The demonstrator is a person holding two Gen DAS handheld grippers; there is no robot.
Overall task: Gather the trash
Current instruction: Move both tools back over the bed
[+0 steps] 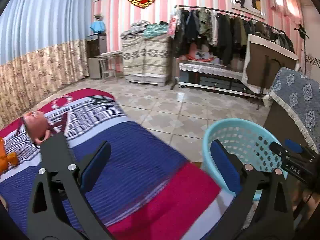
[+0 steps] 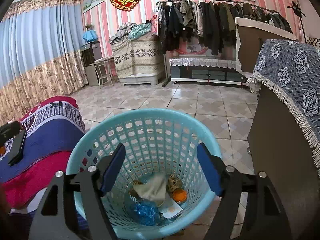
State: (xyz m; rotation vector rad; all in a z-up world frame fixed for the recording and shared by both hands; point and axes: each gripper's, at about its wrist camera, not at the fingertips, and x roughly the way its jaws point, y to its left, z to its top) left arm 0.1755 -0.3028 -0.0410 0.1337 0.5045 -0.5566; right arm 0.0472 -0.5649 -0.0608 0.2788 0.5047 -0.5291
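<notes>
Both grippers stand wide and empty, the right gripper point(image 2: 161, 168) over the basket point(image 2: 208, 134) of trash, the left gripper point(image 1: 160, 160) above the bed point(image 1: 124, 156) where a pink cup point(image 1: 36, 124) lies, light, stiff, best pinched across its rim.

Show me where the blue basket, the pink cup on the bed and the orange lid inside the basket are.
blue basket point(image 2: 128, 118): right wrist view, on its far rim.
pink cup point(image 1: 37, 125): left wrist view, on its side wall, lying on the bed cover.
orange lid point(image 2: 179, 194): right wrist view, on its round top, at the basket's bottom.
</notes>
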